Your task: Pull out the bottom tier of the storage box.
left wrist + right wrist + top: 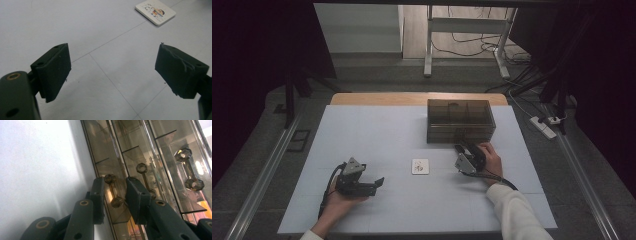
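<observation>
The right gripper [460, 149] is at the near face of the smoky drawer box [460, 120], far right of the table, jaws narrowed around a drawer handle [113, 190] without clearly pressing it; the left gripper [379, 182] rests wide open near left
</observation>
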The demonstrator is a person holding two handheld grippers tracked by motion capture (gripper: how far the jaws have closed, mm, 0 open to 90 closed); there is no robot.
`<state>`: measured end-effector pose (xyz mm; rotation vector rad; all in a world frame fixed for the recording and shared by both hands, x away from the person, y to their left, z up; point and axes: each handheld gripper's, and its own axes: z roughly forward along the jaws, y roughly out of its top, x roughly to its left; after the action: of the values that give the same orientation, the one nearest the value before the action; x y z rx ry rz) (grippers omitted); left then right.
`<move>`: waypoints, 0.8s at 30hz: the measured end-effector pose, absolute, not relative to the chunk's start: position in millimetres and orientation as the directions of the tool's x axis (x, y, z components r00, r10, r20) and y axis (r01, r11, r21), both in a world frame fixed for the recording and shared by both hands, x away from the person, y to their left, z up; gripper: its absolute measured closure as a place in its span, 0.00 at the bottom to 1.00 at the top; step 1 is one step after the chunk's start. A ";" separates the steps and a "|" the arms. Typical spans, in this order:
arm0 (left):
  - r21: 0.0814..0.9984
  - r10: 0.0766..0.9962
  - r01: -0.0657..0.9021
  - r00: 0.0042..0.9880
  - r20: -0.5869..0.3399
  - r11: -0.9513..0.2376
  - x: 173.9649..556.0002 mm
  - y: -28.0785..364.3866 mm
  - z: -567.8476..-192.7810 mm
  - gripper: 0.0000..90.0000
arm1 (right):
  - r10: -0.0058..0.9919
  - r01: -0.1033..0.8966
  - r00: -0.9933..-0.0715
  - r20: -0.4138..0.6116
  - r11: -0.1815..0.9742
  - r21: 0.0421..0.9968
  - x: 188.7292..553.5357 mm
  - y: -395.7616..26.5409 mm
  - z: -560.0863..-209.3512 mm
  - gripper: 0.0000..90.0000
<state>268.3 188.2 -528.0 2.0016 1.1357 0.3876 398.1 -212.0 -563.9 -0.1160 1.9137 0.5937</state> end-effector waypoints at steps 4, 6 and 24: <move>0.756 0.826 0.585 0.553 -0.109 -0.292 268.3 188.1 -528.0 0.15 | 0.180 -0.356 -0.419 -0.890 0.869 0.343 398.8 -212.2 -564.1 0.76; 0.757 0.827 0.585 0.552 -0.109 -0.291 268.2 188.2 -528.0 0.15 | 0.179 -0.357 -0.420 -0.890 0.869 0.344 399.2 -212.3 -564.3 0.76; 0.756 0.828 0.585 0.551 -0.104 -0.294 268.6 187.5 -528.5 0.15 | 0.167 -0.352 -0.418 -0.893 0.877 0.328 401.2 -211.3 -565.8 0.84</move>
<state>268.6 187.5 -528.5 2.0049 1.1376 0.3953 401.2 -211.3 -565.8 -0.1364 1.9205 0.5751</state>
